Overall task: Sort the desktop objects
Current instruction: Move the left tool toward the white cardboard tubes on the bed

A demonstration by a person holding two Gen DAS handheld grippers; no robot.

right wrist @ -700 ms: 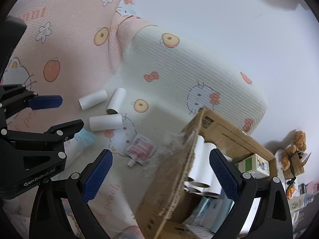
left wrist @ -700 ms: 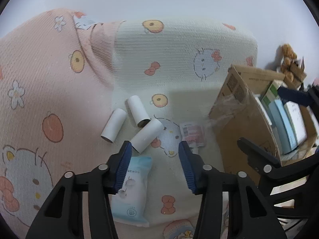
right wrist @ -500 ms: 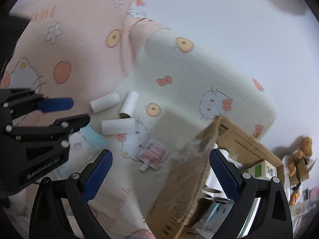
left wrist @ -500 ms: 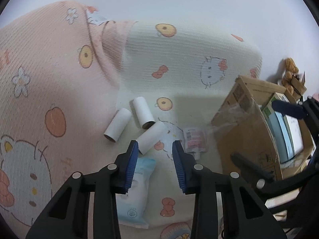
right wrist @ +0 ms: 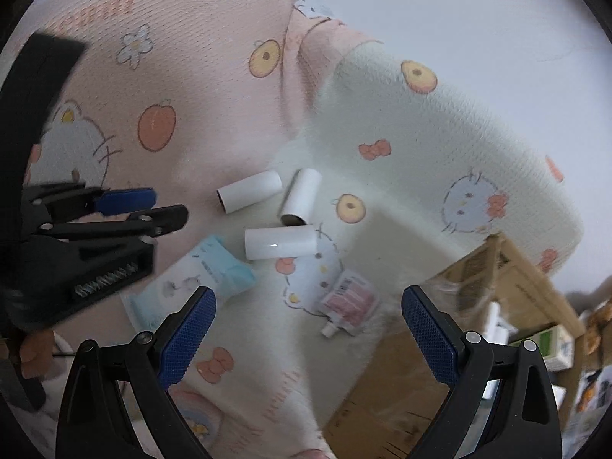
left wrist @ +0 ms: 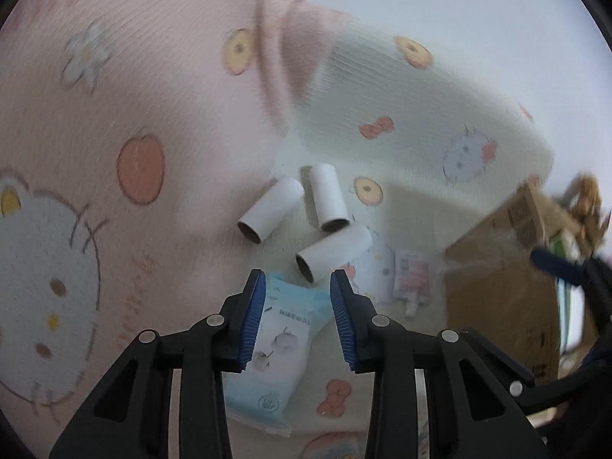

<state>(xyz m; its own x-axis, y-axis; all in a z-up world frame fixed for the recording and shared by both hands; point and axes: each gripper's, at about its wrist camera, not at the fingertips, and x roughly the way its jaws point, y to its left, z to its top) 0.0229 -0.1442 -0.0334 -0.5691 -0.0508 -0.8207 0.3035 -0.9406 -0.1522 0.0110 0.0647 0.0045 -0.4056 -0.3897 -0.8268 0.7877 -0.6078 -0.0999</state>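
Note:
Three white cardboard tubes (left wrist: 332,254) (right wrist: 281,243) lie together on a cartoon-print blanket (left wrist: 114,134). A light blue wipes pack (left wrist: 275,340) (right wrist: 206,279) lies just in front of them, and a pink spouted pouch (left wrist: 411,279) (right wrist: 350,302) lies to their right. My left gripper (left wrist: 297,287) hovers over the pack's far end, partly open, with nothing pressed between its blue pads. My right gripper (right wrist: 308,306) stands wide open and empty above the blanket, between the pack and the pouch. The left gripper (right wrist: 141,206) also shows at that view's left edge.
A brown cardboard box (left wrist: 497,287) (right wrist: 401,382) stands at the right and holds packets and cartons. A cream pillow (right wrist: 420,145) rises behind the tubes, and a pink fold of blanket lies to the left. A small teddy bear (left wrist: 585,199) sits beyond the box.
My left jaws have narrowed from wide to about half open. Both grippers have swung left and nearer the tubes and the wipes pack; the box has slid toward the right edge.

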